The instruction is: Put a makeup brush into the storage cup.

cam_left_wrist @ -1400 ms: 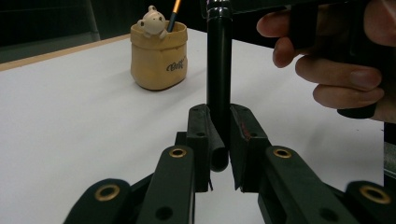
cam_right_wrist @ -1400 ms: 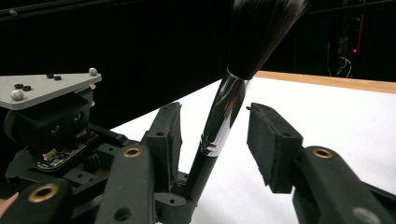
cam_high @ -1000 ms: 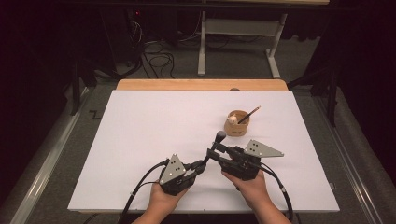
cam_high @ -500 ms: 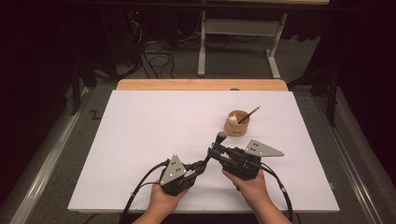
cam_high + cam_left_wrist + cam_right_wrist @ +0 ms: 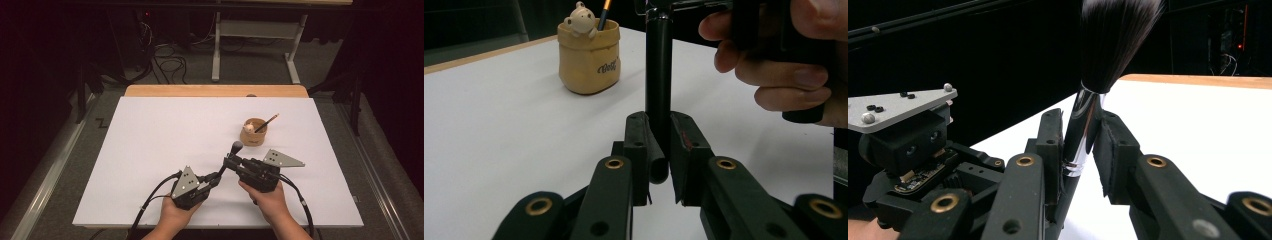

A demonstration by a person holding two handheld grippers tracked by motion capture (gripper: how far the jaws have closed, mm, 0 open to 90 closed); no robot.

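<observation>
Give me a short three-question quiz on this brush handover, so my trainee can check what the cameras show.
1. True or false: the left gripper grips the brush by its bristles.
2. Which part of the brush sits between the right gripper fingers? A) the handle's bottom end B) the shiny metal band under the bristles C) the bristle tips
3. What sticks out of the tan pot beside the little bear figure?

Key
1. False: it is shut on the lower end of the black handle.
2. B. Its jaws have just been closing around the band.
3. A pencil, leaning toward the table's right side in the high view.
</observation>
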